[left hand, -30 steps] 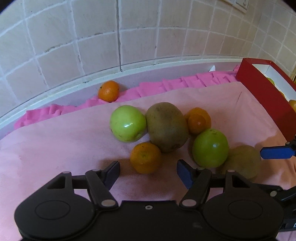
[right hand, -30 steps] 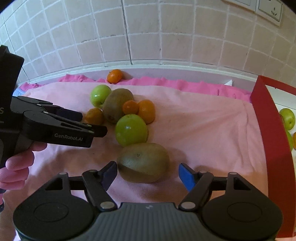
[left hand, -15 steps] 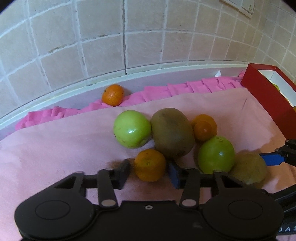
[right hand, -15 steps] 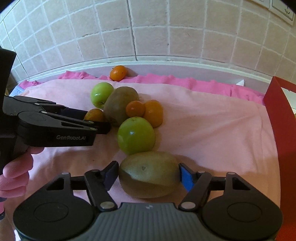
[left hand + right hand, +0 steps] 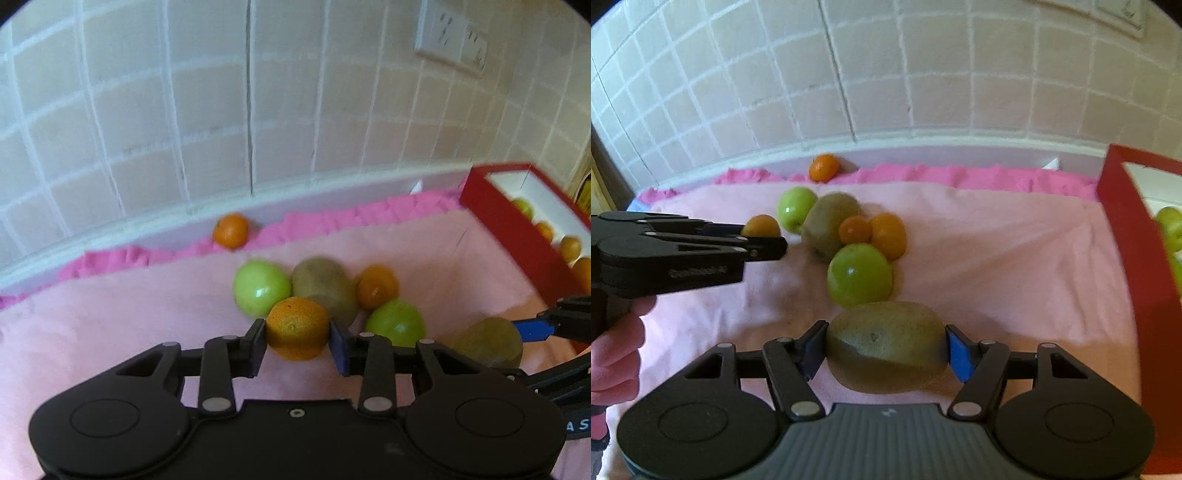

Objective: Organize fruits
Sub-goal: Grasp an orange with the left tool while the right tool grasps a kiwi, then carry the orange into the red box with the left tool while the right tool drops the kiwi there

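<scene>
My left gripper (image 5: 297, 341) is shut on an orange (image 5: 296, 328) and holds it above the pink cloth (image 5: 110, 325). My right gripper (image 5: 884, 350) is shut on a kiwi (image 5: 886, 345), also lifted off the cloth. On the cloth remain two green apples (image 5: 860, 275) (image 5: 795, 208), a second kiwi (image 5: 827, 225) and two small oranges (image 5: 855, 229) (image 5: 889, 235). Another orange (image 5: 823, 168) lies by the wall. The left gripper with its orange (image 5: 761, 226) also shows in the right wrist view.
A red box (image 5: 517, 232) with a white inside stands at the right and holds apples and oranges (image 5: 570, 247). Its red wall (image 5: 1137, 251) is close to my right gripper. A tiled wall (image 5: 886, 74) runs along the back.
Both grippers have closed fully on their fruit and lifted it. The left one raised the orange away from the pile; the right one raised the kiwi.
</scene>
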`<state>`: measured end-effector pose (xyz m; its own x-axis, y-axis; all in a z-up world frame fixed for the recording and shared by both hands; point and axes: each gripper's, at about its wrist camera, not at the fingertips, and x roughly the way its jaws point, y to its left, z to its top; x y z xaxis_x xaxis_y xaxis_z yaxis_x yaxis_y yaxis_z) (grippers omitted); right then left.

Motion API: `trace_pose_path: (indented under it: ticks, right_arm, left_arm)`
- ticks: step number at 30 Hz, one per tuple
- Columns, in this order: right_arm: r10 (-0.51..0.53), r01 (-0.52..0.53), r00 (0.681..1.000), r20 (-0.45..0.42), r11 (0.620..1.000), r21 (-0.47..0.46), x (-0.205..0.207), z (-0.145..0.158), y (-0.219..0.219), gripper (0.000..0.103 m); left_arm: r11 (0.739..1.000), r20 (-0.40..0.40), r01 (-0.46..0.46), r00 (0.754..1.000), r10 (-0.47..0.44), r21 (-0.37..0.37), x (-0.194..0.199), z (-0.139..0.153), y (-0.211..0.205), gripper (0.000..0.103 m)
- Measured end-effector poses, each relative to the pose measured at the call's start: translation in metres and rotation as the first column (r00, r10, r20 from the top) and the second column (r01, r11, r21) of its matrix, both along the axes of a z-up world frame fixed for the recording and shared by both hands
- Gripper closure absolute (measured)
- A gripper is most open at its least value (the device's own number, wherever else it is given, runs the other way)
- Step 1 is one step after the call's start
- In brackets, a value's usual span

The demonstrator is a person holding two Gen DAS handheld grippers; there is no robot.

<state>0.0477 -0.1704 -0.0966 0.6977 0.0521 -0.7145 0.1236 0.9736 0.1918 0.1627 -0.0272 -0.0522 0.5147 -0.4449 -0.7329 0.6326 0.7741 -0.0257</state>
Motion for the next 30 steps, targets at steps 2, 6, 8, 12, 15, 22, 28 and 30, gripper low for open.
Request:
trace_pose_path:
  ticks: [2, 6, 8, 12, 15, 22, 28, 30]
  right_arm:
    - [-0.023, 0.023, 0.999, 0.023, 1.000, 0.004, -0.010, 0.010, -0.007, 0.035]
    - [-0.079, 0.077, 0.994, 0.078, 0.997, 0.023, -0.032, 0.035, -0.026, 0.035]
    - [-0.113, 0.112, 0.987, 0.110, 0.994, 0.019, -0.044, 0.049, -0.039, 0.035]
    - [-0.195, 0.196, 0.967, 0.164, 0.981, 0.010, -0.065, 0.073, -0.070, 0.035]
    - [-0.271, 0.274, 0.945, 0.185, 0.962, 0.008, -0.082, 0.087, -0.103, 0.035]
    - [-0.432, 0.436, 0.884, 0.182, 0.900, 0.017, -0.106, 0.096, -0.190, 0.035]
    - [-0.420, 0.424, 0.900, 0.117, 0.905, -0.019, -0.093, 0.067, -0.231, 0.035]
    - [-0.381, 0.384, 0.921, 0.083, 0.923, -0.022, -0.083, 0.051, -0.235, 0.035]
  left_arm:
    - [1.000, 0.026, 0.011, 1.000, -0.010, -0.024, -0.005, 0.015, -0.003, 0.059]
    - [0.996, 0.065, 0.037, 0.997, -0.032, -0.077, -0.012, 0.047, -0.016, 0.059]
    - [0.992, 0.089, 0.067, 0.994, -0.057, -0.111, -0.017, 0.064, -0.027, 0.059]
    - [0.974, 0.135, 0.150, 0.983, -0.128, -0.171, -0.028, 0.095, -0.058, 0.059]
    - [0.954, 0.164, 0.224, 0.967, -0.193, -0.200, -0.037, 0.116, -0.092, 0.059]
    - [0.906, 0.162, 0.358, 0.931, -0.328, -0.224, -0.043, 0.142, -0.193, 0.059]
    - [0.876, 0.084, 0.449, 0.894, -0.441, -0.178, -0.040, 0.128, -0.285, 0.059]
    - [0.870, 0.045, 0.469, 0.882, -0.468, -0.152, -0.035, 0.114, -0.314, 0.059]
